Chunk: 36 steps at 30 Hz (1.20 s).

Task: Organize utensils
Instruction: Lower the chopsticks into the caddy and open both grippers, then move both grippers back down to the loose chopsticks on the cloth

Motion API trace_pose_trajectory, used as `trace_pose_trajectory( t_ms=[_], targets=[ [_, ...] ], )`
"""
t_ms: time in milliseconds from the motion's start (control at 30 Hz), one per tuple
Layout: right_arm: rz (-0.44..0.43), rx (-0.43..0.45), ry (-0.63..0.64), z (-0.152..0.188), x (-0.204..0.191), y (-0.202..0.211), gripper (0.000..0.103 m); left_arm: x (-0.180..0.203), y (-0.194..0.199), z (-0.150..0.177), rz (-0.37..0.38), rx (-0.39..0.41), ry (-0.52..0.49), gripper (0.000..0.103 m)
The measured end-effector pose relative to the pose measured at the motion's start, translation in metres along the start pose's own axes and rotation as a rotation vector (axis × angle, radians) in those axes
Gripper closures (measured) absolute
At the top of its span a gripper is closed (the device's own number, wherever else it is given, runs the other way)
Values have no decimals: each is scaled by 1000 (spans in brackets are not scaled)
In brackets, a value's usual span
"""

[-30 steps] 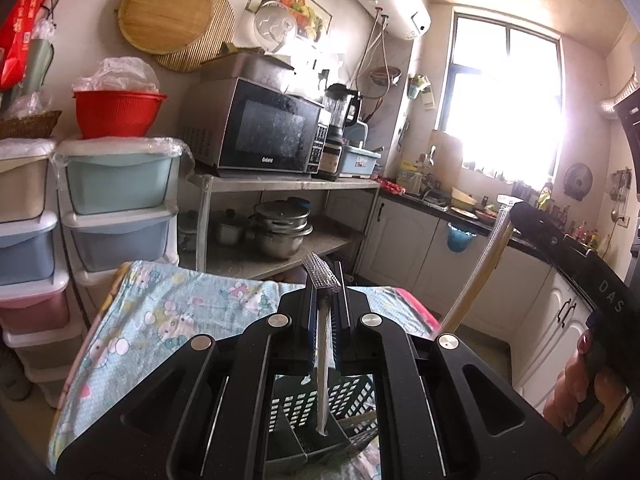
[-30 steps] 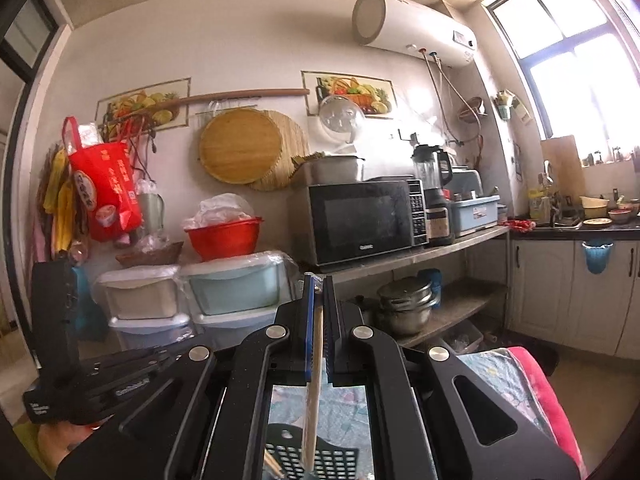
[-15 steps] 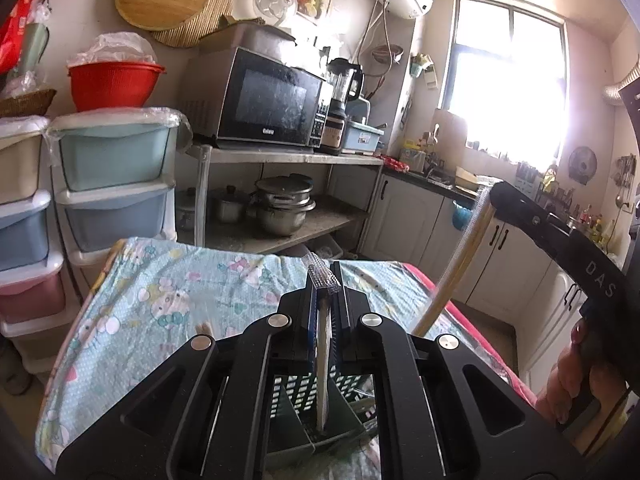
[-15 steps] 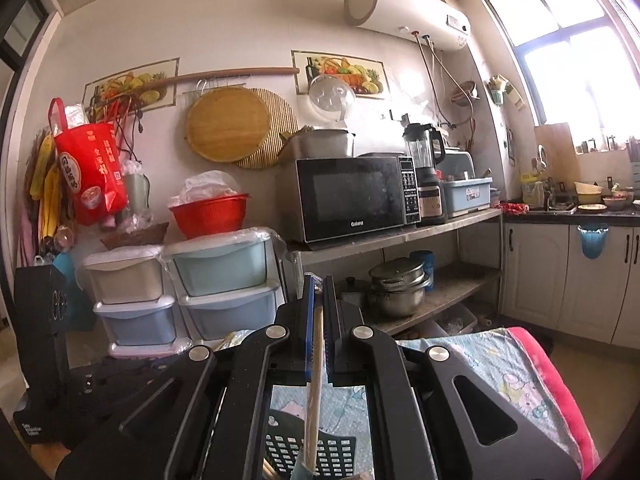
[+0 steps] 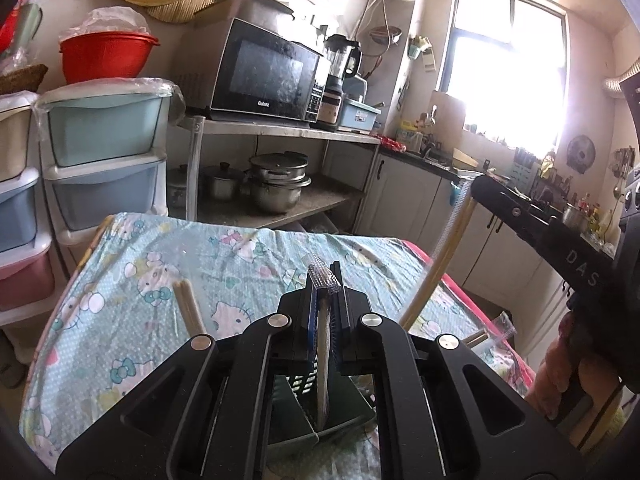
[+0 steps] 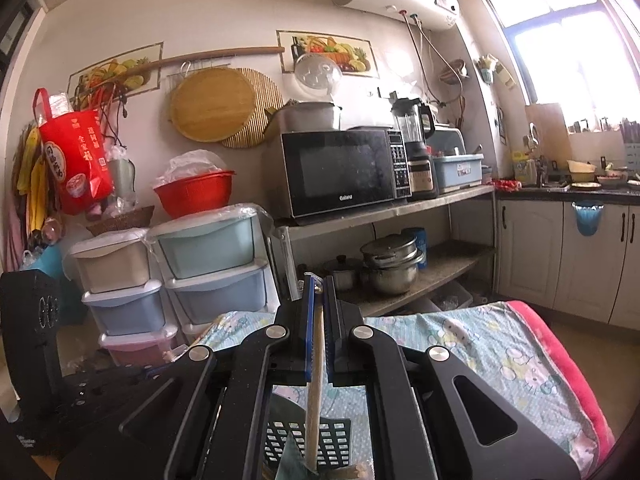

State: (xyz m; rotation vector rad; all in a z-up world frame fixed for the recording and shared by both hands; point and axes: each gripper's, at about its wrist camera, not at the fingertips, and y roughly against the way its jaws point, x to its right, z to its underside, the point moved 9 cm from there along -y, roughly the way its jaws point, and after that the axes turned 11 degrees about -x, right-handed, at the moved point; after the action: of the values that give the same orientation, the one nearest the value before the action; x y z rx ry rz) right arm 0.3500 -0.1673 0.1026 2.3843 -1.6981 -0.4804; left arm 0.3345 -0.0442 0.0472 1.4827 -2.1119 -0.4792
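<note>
Your left gripper (image 5: pixel 325 280) clenched on clear-wrapped pale utensil (image 5: pixel 322 364); your right gripper (image 6: pixel 317 286) clenched on slim wooden chopstick (image 6: pixel 314 396). Both over dark slotted plastic basket (image 6: pixel 336 440).

You have two plastic-wrapped pairs of chopsticks, one (image 5: pixel 323 356) upright, the other (image 6: pixel 315 392) upright too, both dipping into the dark slotted utensil basket (image 6: pixel 306 442), with another pair (image 5: pixel 188 308) lying flat on the cloth.

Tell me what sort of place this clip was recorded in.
A lived-in home kitchen, most likely. A microwave sits on a metal shelf above stacked pots, a blender stands beside it, and a counter with a sink area runs under the window.
</note>
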Motion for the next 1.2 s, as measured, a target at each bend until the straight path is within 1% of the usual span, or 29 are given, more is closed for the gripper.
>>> trace_pose_trajectory(
  t_ms=[467, 500, 567, 633, 700, 733, 767, 800, 833, 900, 1033, 1067, 1100, 1133, 1167, 1200],
  targets=[
    [28, -74, -11, 16, 12, -14, 97, -2, -9, 7, -2, -36, 4, 100],
    [32, -81, -15, 17, 13, -14, 96, -2, -9, 7, -1, -39, 3, 100],
    [45, -95, -34, 21, 16, -14, 83, -1, -9, 9, -1, -49, 1, 100],
    [57, -102, -47, 24, 20, -14, 77, -2, -9, 11, 0, -57, 2, 100],
    [64, -108, -56, 28, 23, -11, 75, -3, -10, 13, 0, -67, 6, 99],
    [67, -112, -60, 29, 24, -10, 71, -3, -10, 14, 0, -72, 8, 98],
    [73, -118, -65, 31, 26, -8, 65, -4, -10, 16, 3, -78, 12, 96],
    [83, -122, -70, 32, 28, -6, 62, -4, -9, 17, 4, -83, 12, 91],
    [89, -123, -75, 33, 29, -4, 61, -4, -9, 18, 5, -89, 14, 89],
    [94, -127, -81, 35, 31, 0, 58, -3, -6, 21, 17, -97, 21, 78],
    [116, -126, -74, 37, 34, 10, 51, 0, 0, 26, 28, -107, 20, 66],
    [119, -127, -73, 38, 35, 12, 49, 1, 1, 28, 33, -111, 21, 61],
    [125, -127, -75, 38, 36, 14, 48, 2, 3, 30, 40, -116, 21, 54],
    [127, -127, -80, 39, 37, 17, 45, 3, 4, 32, 46, -121, 18, 50],
    [123, -126, -83, 39, 38, 19, 44, 4, 6, 33, 51, -123, 15, 43],
    [119, -126, -86, 39, 38, 22, 43, 5, 7, 33, 51, -121, 13, 38]
  ],
)
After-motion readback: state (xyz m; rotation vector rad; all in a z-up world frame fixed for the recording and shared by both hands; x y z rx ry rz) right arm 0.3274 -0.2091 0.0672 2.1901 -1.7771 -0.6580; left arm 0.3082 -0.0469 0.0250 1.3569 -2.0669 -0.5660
